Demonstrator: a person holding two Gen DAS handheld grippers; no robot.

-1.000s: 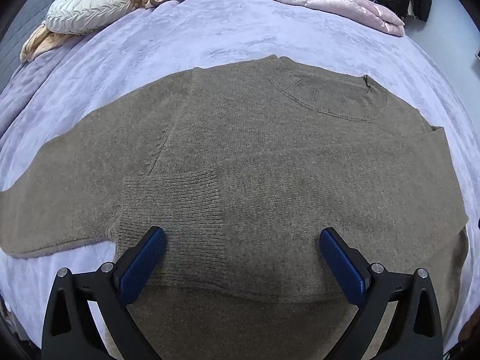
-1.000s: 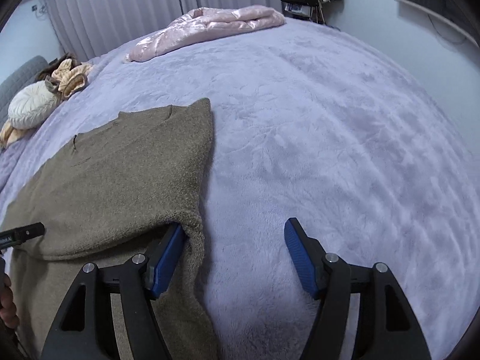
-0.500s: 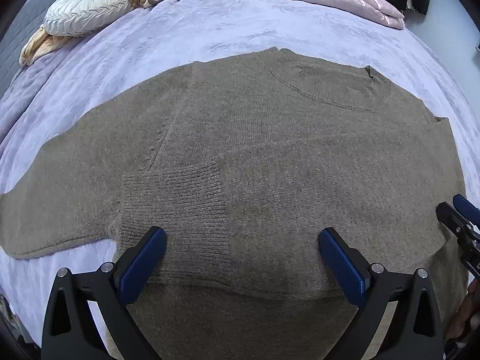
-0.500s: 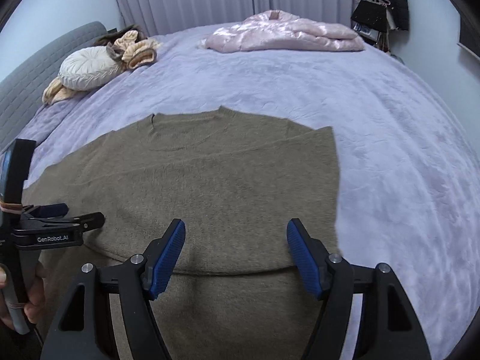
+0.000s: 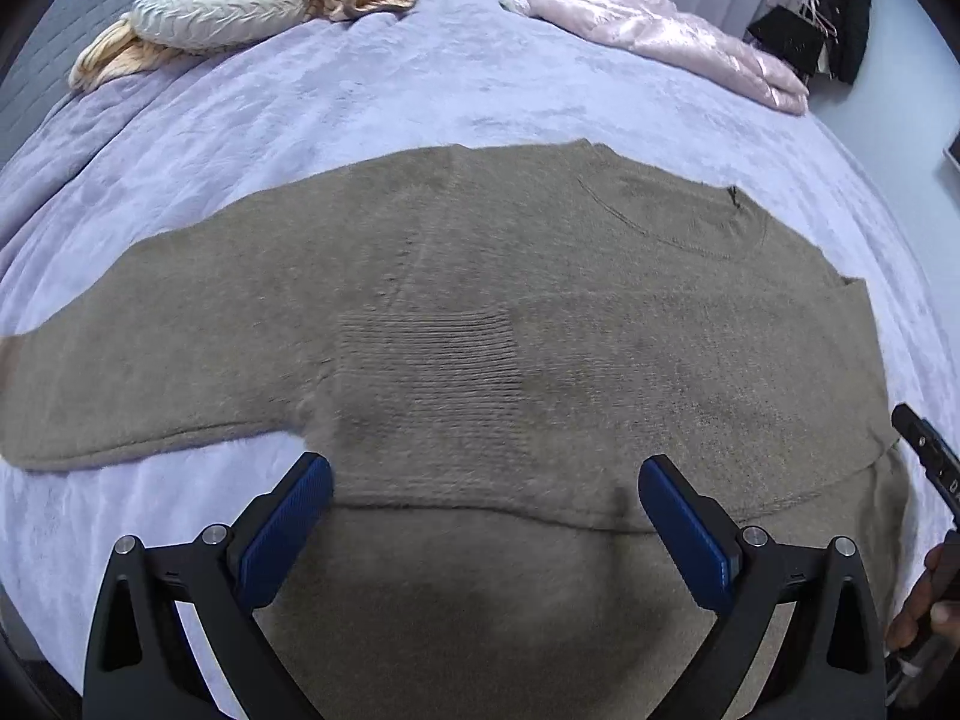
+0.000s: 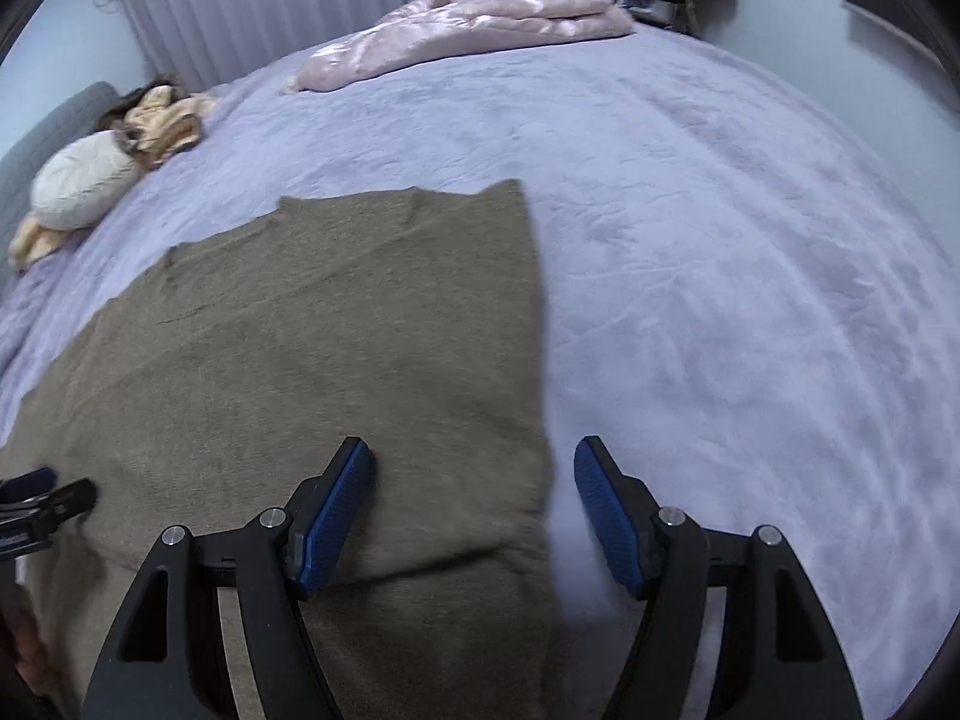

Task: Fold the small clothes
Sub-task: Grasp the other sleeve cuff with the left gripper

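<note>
Olive-brown knitted wool sweater (image 5: 540, 324) lay flat on the lilac plush bedspread (image 5: 420, 90), one sleeve folded across its body, the other stretched out to the left. Judged soft, limp, light and non-slippery; best pinched at the outstretched cuff or hem edge. Left gripper (image 5: 485, 516) hovered low over the folded sleeve, fingers spread, empty. Right gripper (image 6: 473, 510) straddled the sweater's right edge, fingers likewise spread.

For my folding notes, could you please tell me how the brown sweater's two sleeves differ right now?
The left sleeve lies spread out over the blanket; the right sleeve is folded across the sweater. The left sleeve's cuff is cut off at the frame edge; the right sleeve's ribbed cuff shows mid-chest. Both are brown knit, lying flat, ungripped.
</note>
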